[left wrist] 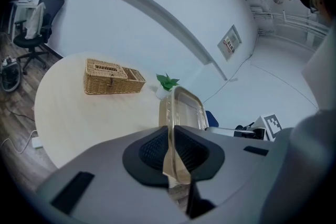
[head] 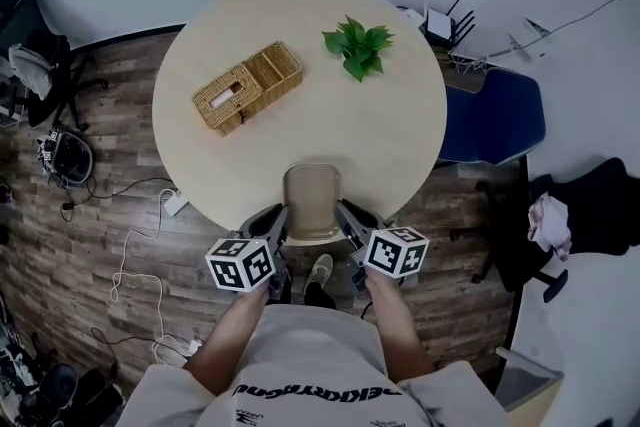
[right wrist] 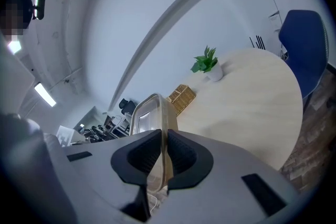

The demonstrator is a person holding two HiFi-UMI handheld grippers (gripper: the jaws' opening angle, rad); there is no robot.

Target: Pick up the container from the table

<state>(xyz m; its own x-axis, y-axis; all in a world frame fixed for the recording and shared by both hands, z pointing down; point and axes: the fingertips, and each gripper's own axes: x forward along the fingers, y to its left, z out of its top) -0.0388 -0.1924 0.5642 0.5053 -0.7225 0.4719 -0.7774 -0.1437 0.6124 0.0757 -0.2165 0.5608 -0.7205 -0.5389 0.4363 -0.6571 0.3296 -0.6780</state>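
A clear, rounded rectangular plastic container [head: 312,202] hangs in the air over the near edge of the round table [head: 300,130], held from both sides. My left gripper [head: 277,223] is shut on its left rim, my right gripper [head: 347,218] on its right rim. In the left gripper view the container [left wrist: 185,107] stands edge-on between the dark pads [left wrist: 152,150]. In the right gripper view its thin wall [right wrist: 149,113] is pinched between the pads [right wrist: 185,157]. The container looks empty.
A woven wicker basket [head: 247,86] lies left of the table's middle, and a small green potted plant [head: 357,46] stands at the far right. A blue chair [head: 493,114] is at the table's right. Cables and a power strip [head: 176,203] lie on the wood floor at left.
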